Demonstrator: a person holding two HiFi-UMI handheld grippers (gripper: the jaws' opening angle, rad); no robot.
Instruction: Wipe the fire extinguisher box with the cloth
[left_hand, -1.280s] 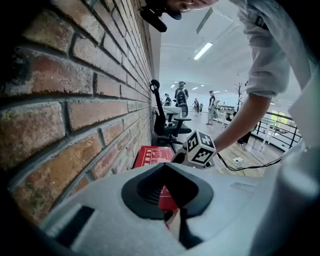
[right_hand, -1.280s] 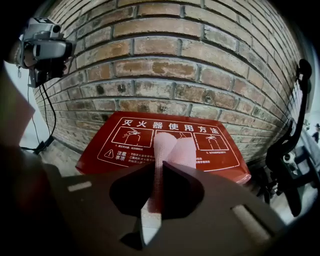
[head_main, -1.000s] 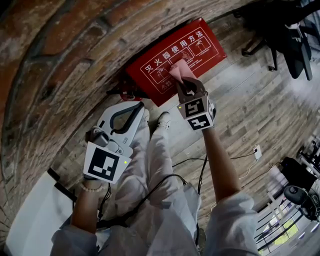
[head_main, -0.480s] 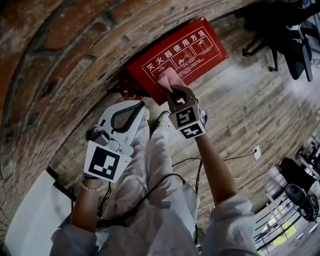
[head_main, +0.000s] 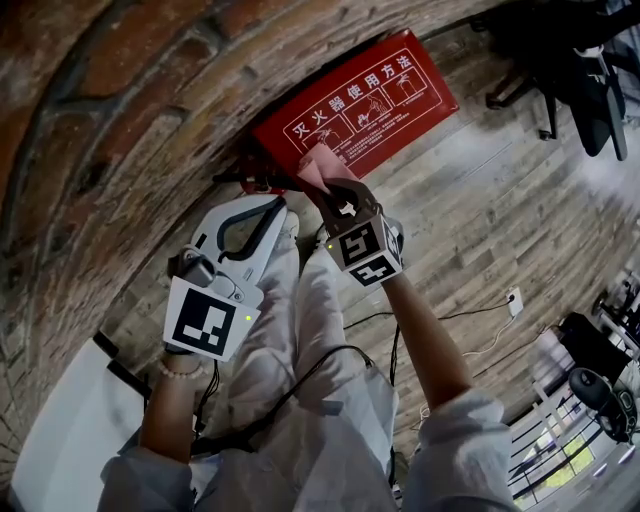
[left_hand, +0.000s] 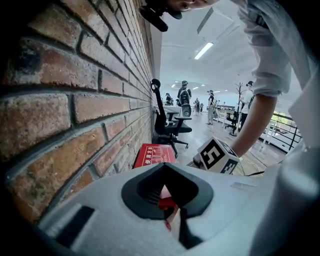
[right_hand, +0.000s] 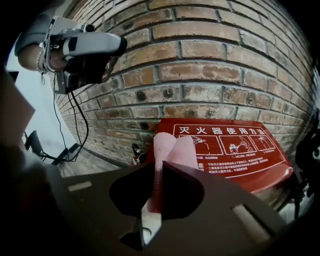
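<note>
I'm pinching the cloth (head_main: 318, 165) in the right gripper (head_main: 325, 184), holding it at the left end of the box (head_main: 370, 100). The box is sitting against the brick wall (head_main: 110, 140), with open floor (head_main: 500, 220) lying on its other sides. It's showing red with white print and pictures. The left gripper (head_main: 272, 212) is hanging near the wall, tongs pressed together, empty. I'm counting one box, one cloth, two grippers.
</note>
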